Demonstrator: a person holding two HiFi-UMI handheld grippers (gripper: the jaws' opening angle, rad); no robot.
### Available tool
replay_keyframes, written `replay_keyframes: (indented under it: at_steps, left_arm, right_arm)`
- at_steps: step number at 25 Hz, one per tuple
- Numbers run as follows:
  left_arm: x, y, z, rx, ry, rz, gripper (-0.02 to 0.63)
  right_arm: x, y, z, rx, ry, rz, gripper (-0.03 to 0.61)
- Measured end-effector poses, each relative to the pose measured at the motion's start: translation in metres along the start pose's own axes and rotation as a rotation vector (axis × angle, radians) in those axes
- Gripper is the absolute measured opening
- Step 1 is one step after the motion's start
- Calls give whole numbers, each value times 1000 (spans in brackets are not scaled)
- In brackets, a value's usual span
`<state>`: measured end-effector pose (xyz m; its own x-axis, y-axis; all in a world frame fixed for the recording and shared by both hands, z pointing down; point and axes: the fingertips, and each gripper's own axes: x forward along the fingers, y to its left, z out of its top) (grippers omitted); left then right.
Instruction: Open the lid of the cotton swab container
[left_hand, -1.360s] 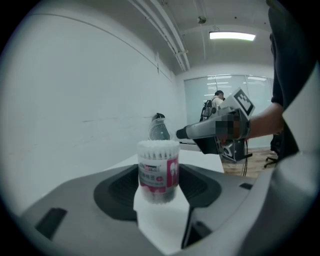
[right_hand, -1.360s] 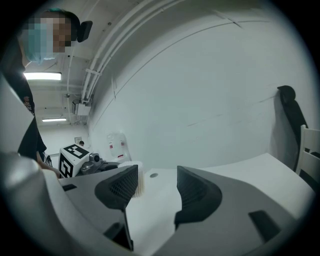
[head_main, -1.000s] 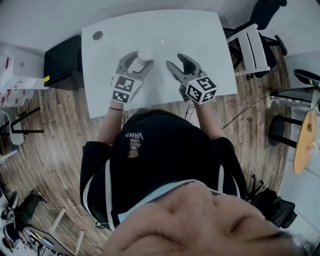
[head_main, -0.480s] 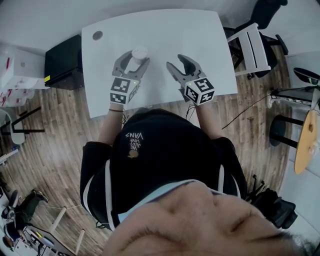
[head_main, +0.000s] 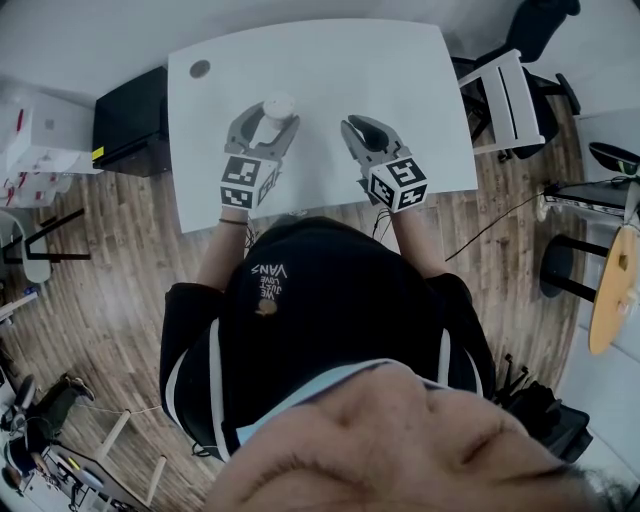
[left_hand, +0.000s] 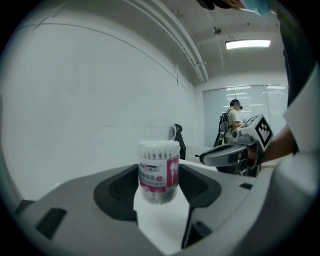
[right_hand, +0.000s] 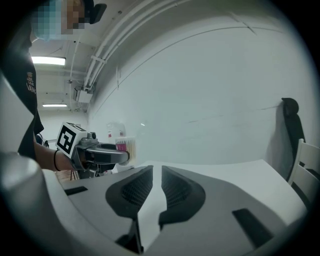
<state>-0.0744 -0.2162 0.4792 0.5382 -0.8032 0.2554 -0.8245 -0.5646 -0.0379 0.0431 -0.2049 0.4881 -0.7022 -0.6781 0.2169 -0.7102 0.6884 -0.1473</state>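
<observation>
- One clear plastic cotton swab container with a pink label (head_main: 277, 107)
- Two grey two-jaw grippers with marker cubes: left gripper (head_main: 268, 118), right gripper (head_main: 358, 126)
- One white rectangular table (head_main: 400, 70)
- One black box-shaped cabinet (head_main: 128, 118)
- One white slatted chair (head_main: 508, 95)

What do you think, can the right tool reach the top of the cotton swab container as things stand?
Probably yes. The left tool grips the cotton swab container low on its body, leaving its top free, and only table lies between. The right tool's jaws have just been closing on nothing.
</observation>
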Motion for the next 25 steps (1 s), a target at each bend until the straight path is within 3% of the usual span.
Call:
replay_keyframes:
  at_steps: [5, 25]
  left_arm:
    - [1, -4, -2, -4, 5, -6, 256]
    - [4, -2, -11, -26, 15, -17, 256]
  right_arm:
    - [0, 0, 1, -20, 3, -3, 15]
    - [6, -2, -2, -6, 18, -10, 12]
